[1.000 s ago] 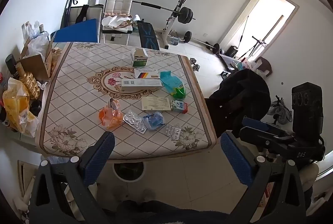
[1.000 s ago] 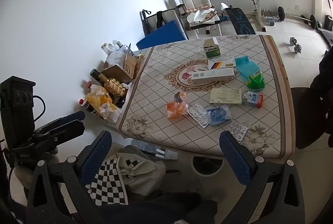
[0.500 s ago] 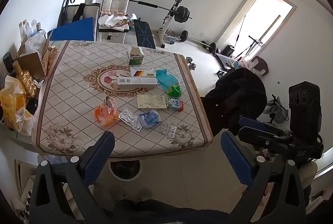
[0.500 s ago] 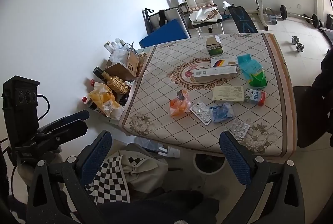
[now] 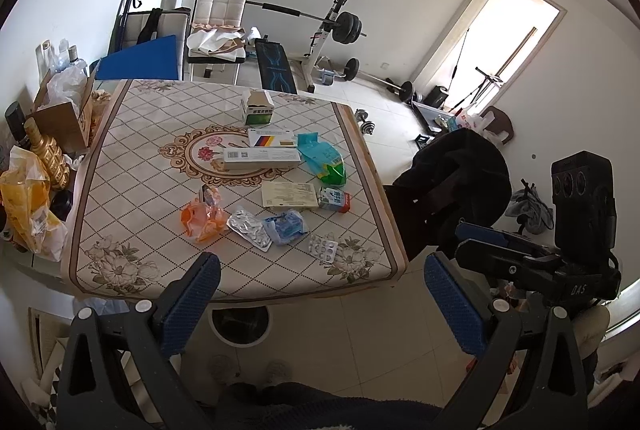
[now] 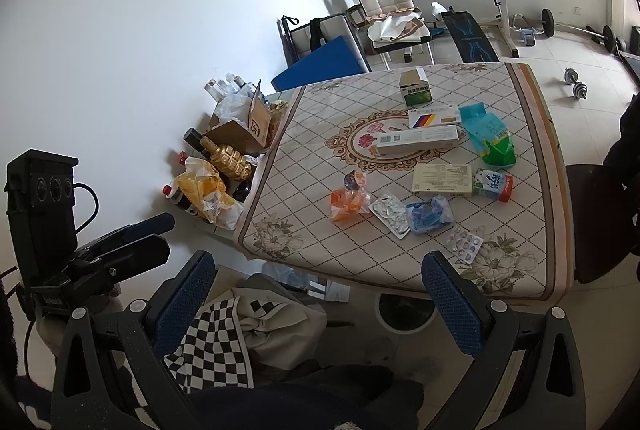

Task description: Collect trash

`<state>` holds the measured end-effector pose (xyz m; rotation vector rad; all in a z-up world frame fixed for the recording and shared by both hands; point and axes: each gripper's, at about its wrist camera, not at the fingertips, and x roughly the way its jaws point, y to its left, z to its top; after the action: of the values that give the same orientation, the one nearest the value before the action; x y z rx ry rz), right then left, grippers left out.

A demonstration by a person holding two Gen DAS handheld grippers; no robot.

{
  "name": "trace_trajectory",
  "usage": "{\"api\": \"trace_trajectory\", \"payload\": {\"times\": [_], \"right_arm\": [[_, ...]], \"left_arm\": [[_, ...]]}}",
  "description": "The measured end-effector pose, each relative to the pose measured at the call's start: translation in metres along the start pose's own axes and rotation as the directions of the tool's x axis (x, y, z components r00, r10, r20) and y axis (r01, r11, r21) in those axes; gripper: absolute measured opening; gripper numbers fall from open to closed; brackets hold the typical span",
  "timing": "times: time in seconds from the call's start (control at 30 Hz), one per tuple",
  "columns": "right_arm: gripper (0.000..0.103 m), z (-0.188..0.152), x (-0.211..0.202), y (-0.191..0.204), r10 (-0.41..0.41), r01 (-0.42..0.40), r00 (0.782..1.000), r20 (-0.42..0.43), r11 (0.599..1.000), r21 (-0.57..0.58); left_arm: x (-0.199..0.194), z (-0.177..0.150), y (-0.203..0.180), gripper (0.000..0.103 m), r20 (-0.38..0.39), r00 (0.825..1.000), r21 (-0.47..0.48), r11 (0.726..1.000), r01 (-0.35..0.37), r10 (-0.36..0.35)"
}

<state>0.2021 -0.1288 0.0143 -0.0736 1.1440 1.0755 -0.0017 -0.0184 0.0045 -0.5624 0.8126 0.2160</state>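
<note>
Trash lies on a patterned table (image 5: 132, 186) (image 6: 312, 166): an orange wrapper (image 5: 202, 216) (image 6: 347, 199), silver blister packs (image 5: 249, 228) (image 6: 390, 213), a blue wrapper (image 5: 286, 226) (image 6: 430, 214), a pill sheet (image 5: 323, 247) (image 6: 464, 245), a small carton (image 5: 335, 199) (image 6: 493, 185), a teal and green bag (image 5: 323, 158) (image 6: 490, 136) and several medicine boxes (image 5: 262, 158) (image 6: 418, 143). A round bin (image 5: 239, 324) (image 6: 406, 312) stands on the floor under the near table edge. My left gripper (image 5: 320, 290) and right gripper (image 6: 318, 290) are open and empty, held back from the near edge.
A cardboard box, bottles and a yellow bag (image 5: 28, 198) (image 6: 208, 190) crowd the table's left side. A dark chair with clothing (image 5: 452, 182) stands to the right. A checkered cloth (image 6: 224, 342) lies below. A weight bench (image 5: 276, 66) stands behind the table.
Both views have shifted slightly; the table sits a little farther left and lower in the left view. Both grippers remain open and empty. Nothing on the table has moved.
</note>
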Motion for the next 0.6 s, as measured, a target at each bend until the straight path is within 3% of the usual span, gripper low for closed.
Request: {"api": "trace_trajectory", "payload": {"times": [0.6], "right_arm": [[0.103,-0.0029,-0.0007,0.0054,0.013,-0.013,1.000,-0.005,1.000,-0.009]], "left_arm": [[-0.0037,0.0016,0.0045,0.103,0.000,1.000,-0.003,1.000,0.001,-0.001]]}}
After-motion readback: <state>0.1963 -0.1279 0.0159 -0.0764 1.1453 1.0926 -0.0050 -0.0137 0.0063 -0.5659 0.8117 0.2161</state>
